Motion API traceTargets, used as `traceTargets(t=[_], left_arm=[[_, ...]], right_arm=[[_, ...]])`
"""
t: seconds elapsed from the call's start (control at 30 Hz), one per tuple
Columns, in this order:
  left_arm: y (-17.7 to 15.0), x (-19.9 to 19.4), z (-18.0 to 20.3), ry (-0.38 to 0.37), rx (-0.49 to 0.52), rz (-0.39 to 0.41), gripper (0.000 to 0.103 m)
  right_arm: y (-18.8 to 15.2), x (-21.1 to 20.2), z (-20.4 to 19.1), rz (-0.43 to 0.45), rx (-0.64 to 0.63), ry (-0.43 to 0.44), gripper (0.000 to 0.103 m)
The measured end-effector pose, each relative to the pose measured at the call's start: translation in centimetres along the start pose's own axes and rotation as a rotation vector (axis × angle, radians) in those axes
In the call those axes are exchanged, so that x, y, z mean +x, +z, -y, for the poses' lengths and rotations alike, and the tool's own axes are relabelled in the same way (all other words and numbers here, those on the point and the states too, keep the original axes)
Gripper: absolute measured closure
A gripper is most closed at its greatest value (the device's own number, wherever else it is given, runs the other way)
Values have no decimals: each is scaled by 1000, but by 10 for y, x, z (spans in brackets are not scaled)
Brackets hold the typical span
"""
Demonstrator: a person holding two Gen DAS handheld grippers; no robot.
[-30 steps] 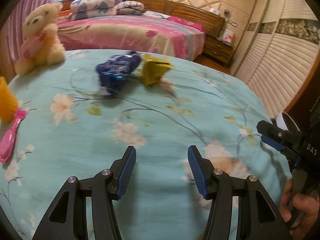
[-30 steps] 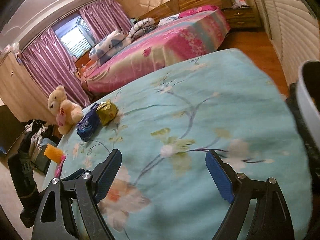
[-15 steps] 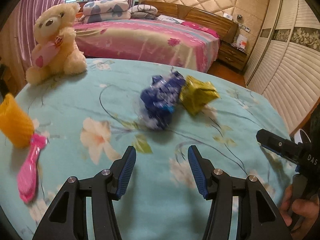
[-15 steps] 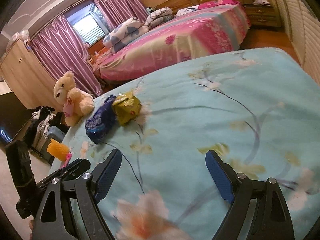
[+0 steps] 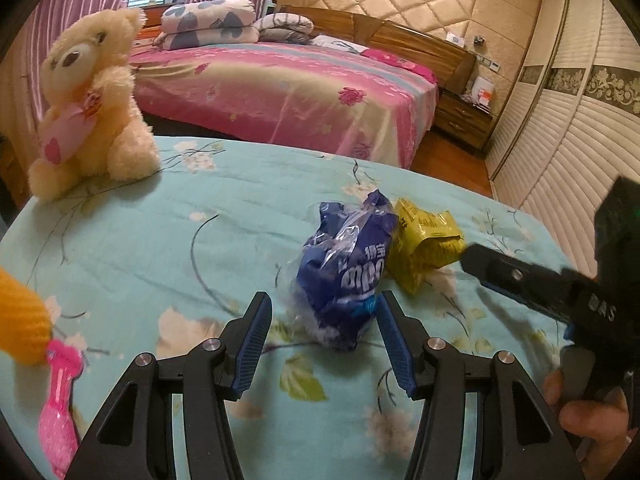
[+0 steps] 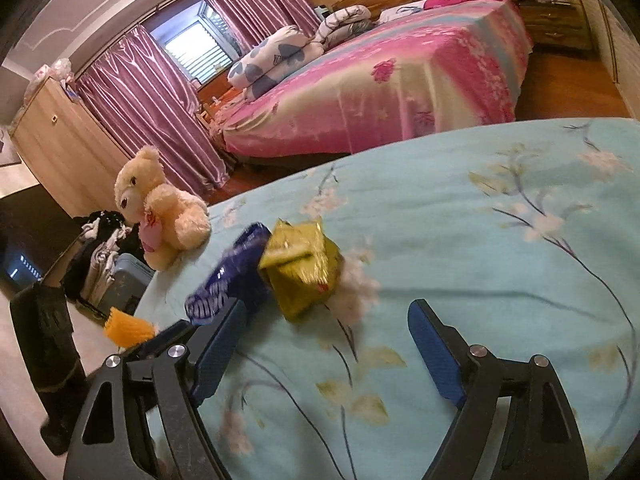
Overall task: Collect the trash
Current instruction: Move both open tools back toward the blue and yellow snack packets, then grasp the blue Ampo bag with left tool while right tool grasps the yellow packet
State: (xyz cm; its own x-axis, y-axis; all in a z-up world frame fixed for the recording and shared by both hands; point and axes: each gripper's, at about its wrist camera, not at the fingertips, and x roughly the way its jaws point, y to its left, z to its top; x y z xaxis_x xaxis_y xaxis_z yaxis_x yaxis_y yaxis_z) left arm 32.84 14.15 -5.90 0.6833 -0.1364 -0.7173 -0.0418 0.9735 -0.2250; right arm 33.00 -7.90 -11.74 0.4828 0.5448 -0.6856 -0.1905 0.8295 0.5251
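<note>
Two pieces of trash are shown lying side by side and touching on a worktop (image 5: pixel 168 240) covered with a turquoise floral cloth. The blue wrapper (image 5: pixel 348 268) is crumpled, of glossy film printed with white lettering, with a clear plastic portion at its near end. The yellow wrapper (image 5: pixel 424 244) is a creased foil packet, folded over on itself, set just beyond and to the right of the blue one in the left wrist view.

No open container is seen on the worktop. An orange ribbed cup (image 5: pixel 20 320) stands at the left edge; its contents cannot be made out. A pink brush (image 5: pixel 58 408) lies just beside it, and a cream teddy bear (image 5: pixel 92 100) is seated at the far left corner.

The left gripper (image 5: pixel 324 340) is held with its fingers about half apart; the near end of the blue wrapper lies between the tips, and contact with the pads cannot be confirmed. The right gripper (image 6: pixel 320 344) is spread wide, its fingers having just been drawn slightly closer, with nothing between them; the yellow wrapper lies just ahead of its tips. A hand (image 5: pixel 592 416) is seen on the right gripper's handle.
</note>
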Motion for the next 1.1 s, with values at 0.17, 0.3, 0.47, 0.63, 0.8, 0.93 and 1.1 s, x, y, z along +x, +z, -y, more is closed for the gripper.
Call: traceTargets(t=[0.17,0.3,0.47,0.63,0.8,0.93,1.1], left_arm=[[3,19,-4,-13,-7,-18,52],[3,22,-2,-6,0,-19,68],[-1,13,9,-3,33,5,73],[-11,0,26,-40,44,17,75],[-28,-9,49,-93,46,12,75],[-41,-13,70,-137,67,-8,75],[-52,-18,96,-188,112,-16,75]], right_arm=[[12,19,2,-11,29,28,40],[15,28,0,-30,19,45,69],[7,13,-7,-18,-31,65,84],[-5,-17,1,6,-28,65,86],[-20,-51,17,29,-4,57,86],[-35,-82,33,48,21,43,86],[-50,-118,53,86,52,8,86]])
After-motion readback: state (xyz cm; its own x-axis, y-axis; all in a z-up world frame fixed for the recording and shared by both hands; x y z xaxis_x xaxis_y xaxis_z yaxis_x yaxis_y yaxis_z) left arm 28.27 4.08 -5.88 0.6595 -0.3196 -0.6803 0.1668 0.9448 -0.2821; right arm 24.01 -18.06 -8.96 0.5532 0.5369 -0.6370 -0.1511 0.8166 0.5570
